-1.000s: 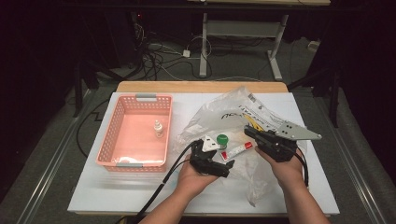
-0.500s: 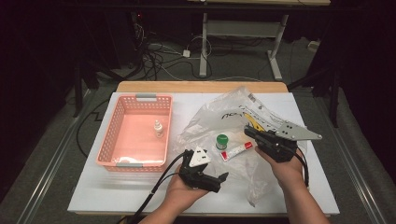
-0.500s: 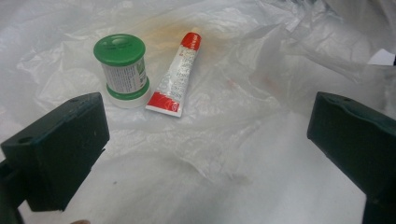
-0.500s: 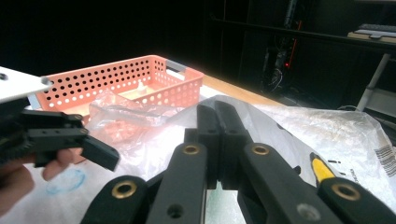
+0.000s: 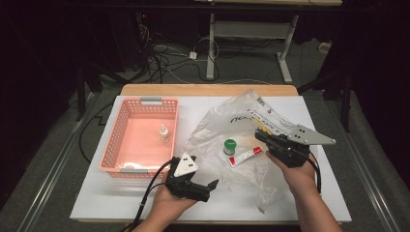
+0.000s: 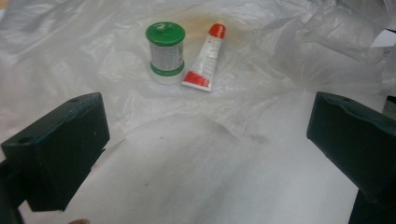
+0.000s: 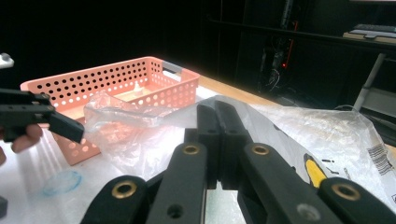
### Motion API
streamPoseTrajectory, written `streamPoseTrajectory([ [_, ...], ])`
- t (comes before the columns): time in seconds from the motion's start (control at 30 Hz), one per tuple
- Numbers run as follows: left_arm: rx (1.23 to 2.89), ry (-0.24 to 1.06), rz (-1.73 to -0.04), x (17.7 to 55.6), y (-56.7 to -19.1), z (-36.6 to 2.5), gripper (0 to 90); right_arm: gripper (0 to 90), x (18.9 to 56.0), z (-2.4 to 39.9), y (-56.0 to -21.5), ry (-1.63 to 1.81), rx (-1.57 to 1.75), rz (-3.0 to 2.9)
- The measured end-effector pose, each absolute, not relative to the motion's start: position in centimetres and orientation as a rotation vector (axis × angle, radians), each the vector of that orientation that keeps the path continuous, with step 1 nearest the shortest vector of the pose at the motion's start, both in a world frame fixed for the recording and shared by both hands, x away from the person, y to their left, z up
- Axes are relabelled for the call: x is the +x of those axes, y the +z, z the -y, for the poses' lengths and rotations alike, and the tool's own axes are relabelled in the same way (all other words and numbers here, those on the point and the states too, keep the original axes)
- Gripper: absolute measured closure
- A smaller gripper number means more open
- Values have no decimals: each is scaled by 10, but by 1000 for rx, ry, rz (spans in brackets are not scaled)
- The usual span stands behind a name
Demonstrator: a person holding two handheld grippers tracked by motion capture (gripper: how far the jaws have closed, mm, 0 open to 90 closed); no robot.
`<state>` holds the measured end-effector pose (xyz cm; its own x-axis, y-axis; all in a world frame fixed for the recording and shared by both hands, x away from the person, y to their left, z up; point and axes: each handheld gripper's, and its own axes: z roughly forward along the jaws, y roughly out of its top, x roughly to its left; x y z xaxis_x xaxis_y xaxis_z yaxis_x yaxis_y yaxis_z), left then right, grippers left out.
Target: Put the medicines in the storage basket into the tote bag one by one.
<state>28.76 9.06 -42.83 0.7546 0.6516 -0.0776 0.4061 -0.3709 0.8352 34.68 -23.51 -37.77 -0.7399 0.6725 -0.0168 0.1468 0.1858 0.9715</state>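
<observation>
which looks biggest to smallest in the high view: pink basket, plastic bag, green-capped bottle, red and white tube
1. Plastic bag and pink basket: too similar in spread to rank.
2. Red and white tube.
3. Green-capped bottle, close to the tube in size.

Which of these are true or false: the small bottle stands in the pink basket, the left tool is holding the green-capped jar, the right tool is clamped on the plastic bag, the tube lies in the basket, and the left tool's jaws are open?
1. The small bottle stands in the pink basket. True.
2. The left tool holds the green-capped jar. False: its jaws are empty, and the jar sits on the plastic bag.
3. The right tool is shut on the plastic bag. True.
4. The tube lies in the basket. False: it lies on the bag beside the jar.
5. The left tool's jaws are open. True.
</observation>
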Motion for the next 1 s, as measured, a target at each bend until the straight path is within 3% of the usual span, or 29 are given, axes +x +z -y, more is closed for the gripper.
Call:
streamPoseTrajectory([
  [0.47,1918,465,-942,294,-409,-152,0,900,347,234,-378,1584,768,-2026],
  [0.73,1862,519,-1063,314,-399,-188,0,900,347,233,-378,1587,770,-2027],
  [1.0,1826,544,-1118,343,-388,-201,7,900,347,236,-376,1590,767,-2017],
])
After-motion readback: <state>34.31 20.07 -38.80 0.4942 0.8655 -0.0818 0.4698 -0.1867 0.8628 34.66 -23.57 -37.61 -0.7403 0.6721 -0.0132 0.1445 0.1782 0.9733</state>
